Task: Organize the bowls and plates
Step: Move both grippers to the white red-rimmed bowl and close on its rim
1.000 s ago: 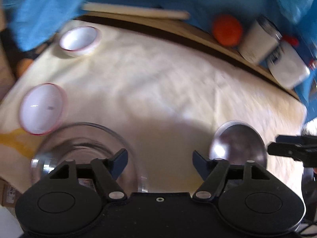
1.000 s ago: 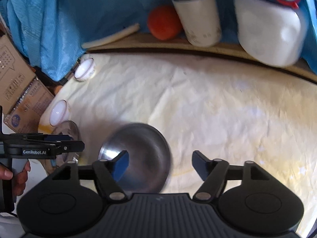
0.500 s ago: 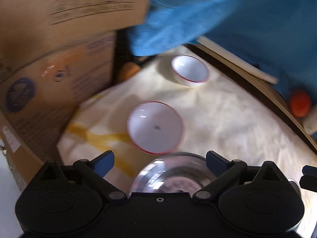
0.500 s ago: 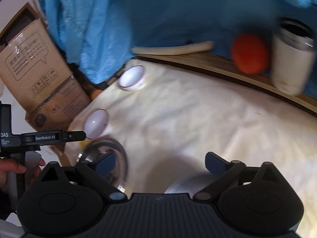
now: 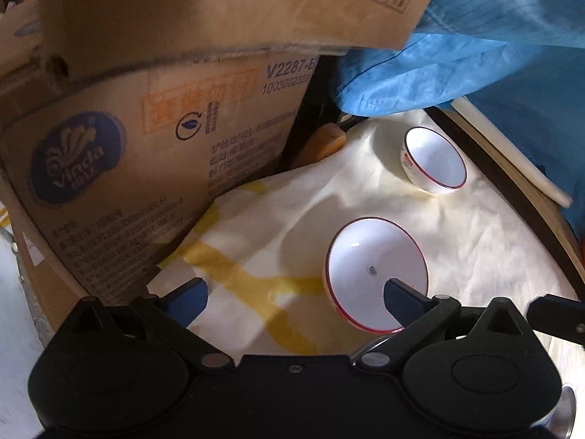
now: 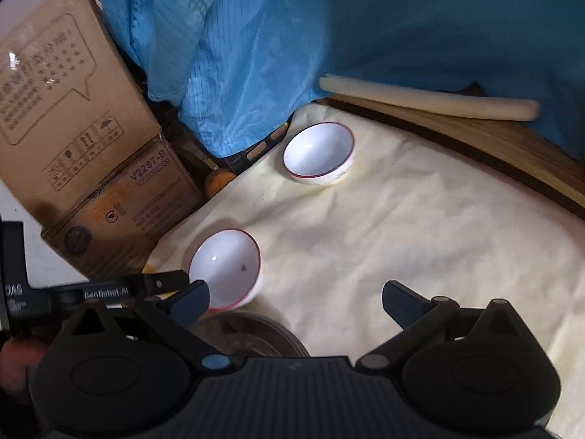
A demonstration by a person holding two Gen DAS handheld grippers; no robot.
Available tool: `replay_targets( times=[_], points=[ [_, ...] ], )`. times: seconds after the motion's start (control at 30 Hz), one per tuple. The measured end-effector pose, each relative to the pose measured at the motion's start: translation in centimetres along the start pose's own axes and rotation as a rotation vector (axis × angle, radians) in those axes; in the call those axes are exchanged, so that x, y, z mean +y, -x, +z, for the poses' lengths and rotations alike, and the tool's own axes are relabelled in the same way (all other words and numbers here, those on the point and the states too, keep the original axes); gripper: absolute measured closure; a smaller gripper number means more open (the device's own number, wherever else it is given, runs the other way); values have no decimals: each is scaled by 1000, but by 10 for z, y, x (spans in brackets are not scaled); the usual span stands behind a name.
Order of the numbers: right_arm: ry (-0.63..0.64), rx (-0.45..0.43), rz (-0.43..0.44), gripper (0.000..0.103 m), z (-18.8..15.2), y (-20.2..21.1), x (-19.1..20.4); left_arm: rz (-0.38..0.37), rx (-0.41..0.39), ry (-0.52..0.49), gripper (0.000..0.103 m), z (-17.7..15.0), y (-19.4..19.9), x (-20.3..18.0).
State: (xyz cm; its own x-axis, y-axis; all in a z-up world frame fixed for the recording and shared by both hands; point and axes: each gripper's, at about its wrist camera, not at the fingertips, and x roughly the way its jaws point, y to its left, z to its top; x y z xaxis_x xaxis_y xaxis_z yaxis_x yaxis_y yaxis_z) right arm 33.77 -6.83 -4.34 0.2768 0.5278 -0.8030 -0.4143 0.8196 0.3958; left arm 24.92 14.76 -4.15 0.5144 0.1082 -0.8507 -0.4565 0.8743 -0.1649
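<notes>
At the far left stand stacked cardboard boxes (image 5: 153, 168), the lower one printed with a blue oval logo, crowding the edge of the table where a cream cloth (image 6: 420, 241) with yellow stripes hangs over. The left gripper (image 5: 294, 294) points down at that striped corner with its jaws opening and nearly at full spread; nothing lies between them but cloth. Its left fingertip sits over the cloth just beside the boxes, while its right fingertip (image 5: 400, 298) overlaps the near part of the nearer bowl (image 5: 369, 256), a white bowl with a thin red rim; whether it touches the bowl cannot be told. In the right wrist view this same bowl (image 6: 228, 265) lies just past the tip of the left gripper's finger, which reaches in from the left edge, held by a hand (image 6: 14, 362) seen only in part. Farther back and to the right sits the second bowl (image 5: 437, 159), also white with a red rim and a small pattern on its outer wall, well apart from both tools and close to the blue fabric (image 6: 292, 44) draped behind the table. The right gripper (image 6: 296, 294) hangs over the cloth with its jaws spread wide and empty; its left fingertip overlaps the nearer bowl's near rim, and its right fingertip is over bare cloth. Below its left finger shows the rim of a glass bowl (image 6: 252, 333). A pale rolled tube (image 6: 427, 97) lies along the wooden table edge (image 6: 512, 153) at the back right.
</notes>
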Motion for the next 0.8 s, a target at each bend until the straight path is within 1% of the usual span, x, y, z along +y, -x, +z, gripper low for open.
replay_targets(
  times=[0.17,0.3,0.47,0.53,0.6,0.67,0.73,0.77,0.8],
  points=[
    [24,46,-17,0,9,-26,6,14,-4,12,1,-1,-10,-2],
    [10,79,-29,0,16,-43,3,30,-3,12,1,-2,-14,-3],
    [-15,104,6,2,21,-57,0,31,-16,-38,1,-4,-14,-11],
    [-8,112,14,7,22,-62,2,24,-23,-62,1,-6,-13,-14],
    [-3,121,27,12,23,-66,4,25,-23,-79,4,-6,-14,-16],
    [2,129,36,15,24,-69,7,20,-27,-83,8,-7,-13,-15],
    [4,138,42,21,26,-73,8,14,-25,-76,11,-4,-14,-15],
    [5,143,47,22,27,-76,9,10,-25,-74,15,-4,-14,-15],
    [5,148,52,26,27,-78,10,6,-24,-74,18,-3,-15,-15]
  ],
)
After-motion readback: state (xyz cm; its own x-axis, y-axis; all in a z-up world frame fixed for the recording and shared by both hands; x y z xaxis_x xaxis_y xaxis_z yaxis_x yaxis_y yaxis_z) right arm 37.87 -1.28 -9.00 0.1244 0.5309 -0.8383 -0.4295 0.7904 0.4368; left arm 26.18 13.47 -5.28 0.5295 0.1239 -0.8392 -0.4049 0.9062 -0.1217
